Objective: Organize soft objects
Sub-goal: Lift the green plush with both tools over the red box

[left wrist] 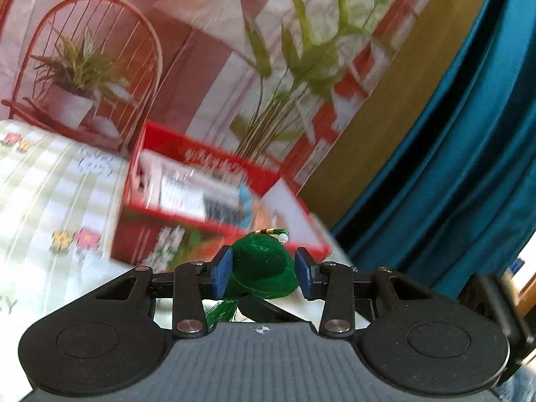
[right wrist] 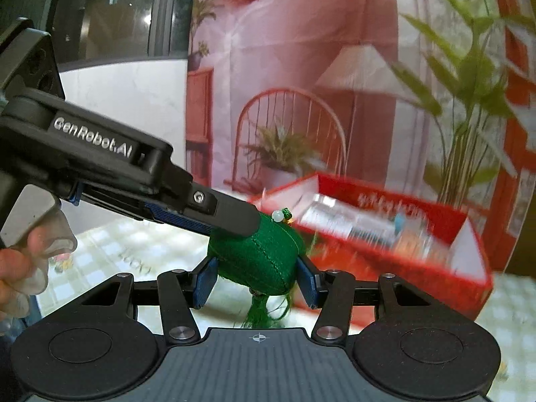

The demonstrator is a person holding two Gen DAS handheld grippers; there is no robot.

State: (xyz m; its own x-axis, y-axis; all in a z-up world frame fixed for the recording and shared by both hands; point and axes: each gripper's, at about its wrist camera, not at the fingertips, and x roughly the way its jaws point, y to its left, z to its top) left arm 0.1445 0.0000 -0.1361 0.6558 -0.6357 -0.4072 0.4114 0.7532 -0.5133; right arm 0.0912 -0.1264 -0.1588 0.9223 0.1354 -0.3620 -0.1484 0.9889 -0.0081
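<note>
"GenRobot.AI" stands on the left claw [right wrist: 234, 231]; the red box's [right wrist: 402, 254] lettering blurs.

Place: a staged home-like corner, seemingly a recording set rather than a lived-in room.
Backdrop: ahead of both grippers hung a printed backdrop [left wrist: 214, 77] picturing a pink room with a red wire chair, a potted plant and a floor lamp; its creases showed that it was a sheet, not a wall.
Table: below the grippers lay a checked tablecloth [left wrist: 50, 201] with small printed flowers.
Box: just beyond the fingertips stood an open red cardboard box [right wrist: 385, 234], blurred.
Curtain: right of the left gripper hung a teal curtain [left wrist: 469, 154].
Window: up and left of the right gripper was a dark window [right wrist: 110, 10] above a white wall.
</note>
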